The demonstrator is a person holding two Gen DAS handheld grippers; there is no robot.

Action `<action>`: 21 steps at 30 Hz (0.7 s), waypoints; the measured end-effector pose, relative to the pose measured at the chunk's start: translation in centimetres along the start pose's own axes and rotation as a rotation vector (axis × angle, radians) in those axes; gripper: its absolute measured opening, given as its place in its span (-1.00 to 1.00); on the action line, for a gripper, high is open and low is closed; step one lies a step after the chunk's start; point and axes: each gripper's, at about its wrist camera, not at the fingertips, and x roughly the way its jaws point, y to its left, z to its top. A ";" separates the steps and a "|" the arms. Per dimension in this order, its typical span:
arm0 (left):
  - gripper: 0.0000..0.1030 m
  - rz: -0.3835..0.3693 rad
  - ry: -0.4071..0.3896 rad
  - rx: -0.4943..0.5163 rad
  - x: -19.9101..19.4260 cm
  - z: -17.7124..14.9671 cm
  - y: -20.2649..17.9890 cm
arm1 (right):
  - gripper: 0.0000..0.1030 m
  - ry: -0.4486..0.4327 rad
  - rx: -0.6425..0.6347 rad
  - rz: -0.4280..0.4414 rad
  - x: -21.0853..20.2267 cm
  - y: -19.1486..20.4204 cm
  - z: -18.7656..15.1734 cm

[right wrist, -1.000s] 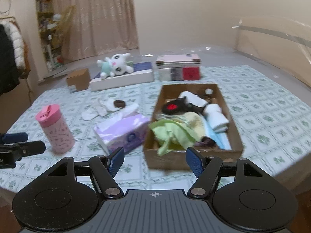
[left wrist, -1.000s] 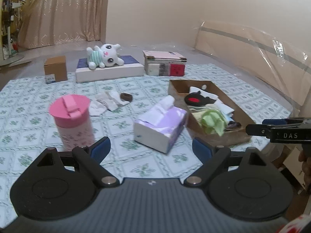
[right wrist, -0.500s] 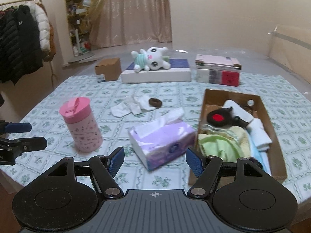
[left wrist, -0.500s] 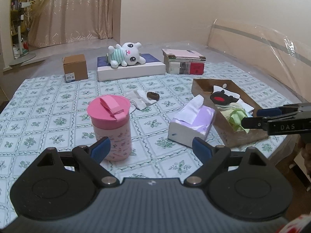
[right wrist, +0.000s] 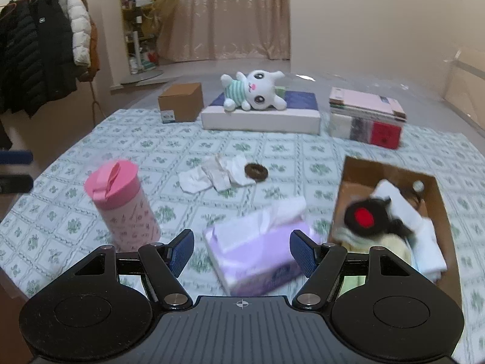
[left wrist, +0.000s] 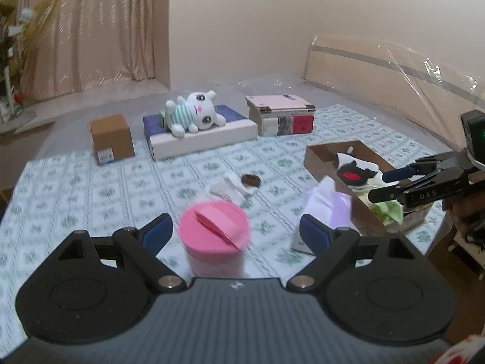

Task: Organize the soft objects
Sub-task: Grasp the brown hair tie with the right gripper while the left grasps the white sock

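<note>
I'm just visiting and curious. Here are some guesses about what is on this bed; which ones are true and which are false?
1. The plush bunny lies on the flat white box. True.
2. The pink tumbler lies tipped on its side. False: it stands upright, lid on.
3. The brown hair tie is inside the cardboard tray. False: it lies on the bedspread beside the white socks.
4. The right gripper is open and holds nothing. True.
5. A tissue sticks out of the purple tissue box. True.
6. The left gripper is clamped on the tumbler. False: its jaws are apart, not touching it.
</note>
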 end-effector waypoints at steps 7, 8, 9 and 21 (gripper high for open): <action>0.74 -0.061 0.018 0.065 4.0 4.3 5.5 | 0.35 0.031 -0.128 0.041 5.1 -2.4 3.7; 0.74 -0.066 0.025 0.079 4.8 4.8 6.1 | 0.35 0.037 -0.144 0.044 5.8 -2.6 4.2; 0.73 -0.075 0.034 0.090 5.7 5.1 6.6 | 0.35 0.043 -0.165 0.048 6.7 -2.8 4.7; 0.66 -0.257 0.145 0.348 18.6 8.2 10.3 | 0.35 0.178 -0.408 0.224 17.4 -3.8 8.8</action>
